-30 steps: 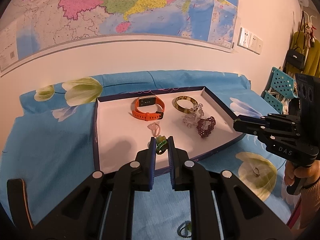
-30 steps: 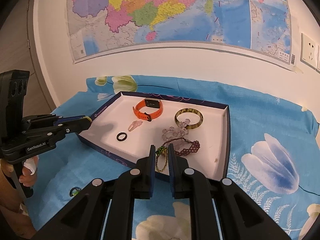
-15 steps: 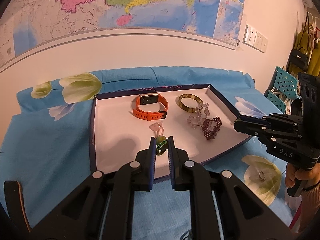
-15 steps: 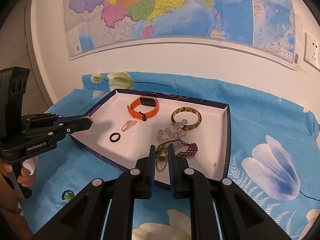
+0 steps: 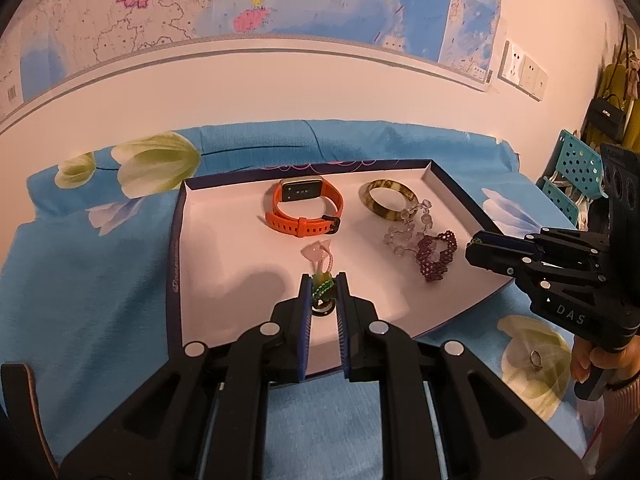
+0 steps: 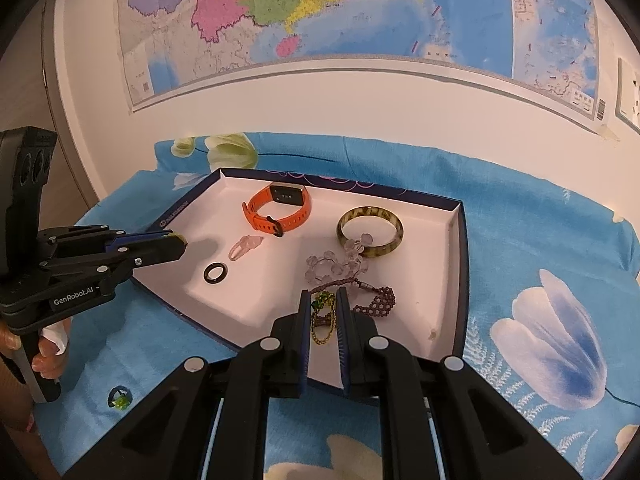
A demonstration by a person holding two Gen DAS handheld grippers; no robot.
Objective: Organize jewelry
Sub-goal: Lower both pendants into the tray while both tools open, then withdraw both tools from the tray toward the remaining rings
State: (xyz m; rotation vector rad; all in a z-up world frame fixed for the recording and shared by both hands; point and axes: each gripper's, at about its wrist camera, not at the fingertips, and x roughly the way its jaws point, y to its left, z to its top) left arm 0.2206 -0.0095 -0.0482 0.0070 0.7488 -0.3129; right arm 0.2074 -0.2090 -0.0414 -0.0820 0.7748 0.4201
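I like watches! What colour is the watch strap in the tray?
Orange watch strap, clearest in the left wrist view.

place: home room | cues: floral bedsheet (image 6: 520, 240), wall map (image 6: 360, 20), hanging handbag (image 5: 604, 112)

In the tray (image 6: 456, 264), the watch (image 6: 280, 210) lies at the back, the bangle (image 6: 370, 232) to its right. The bead bracelets (image 6: 340, 266) lie before the bangle; the ring (image 6: 216, 273) lies front left of the watch.

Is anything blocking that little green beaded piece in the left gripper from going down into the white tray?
Nothing visible does. The left gripper, shut on the green beaded piece, hangs over bare tray floor; only the small black ring and pink charm lie nearby.
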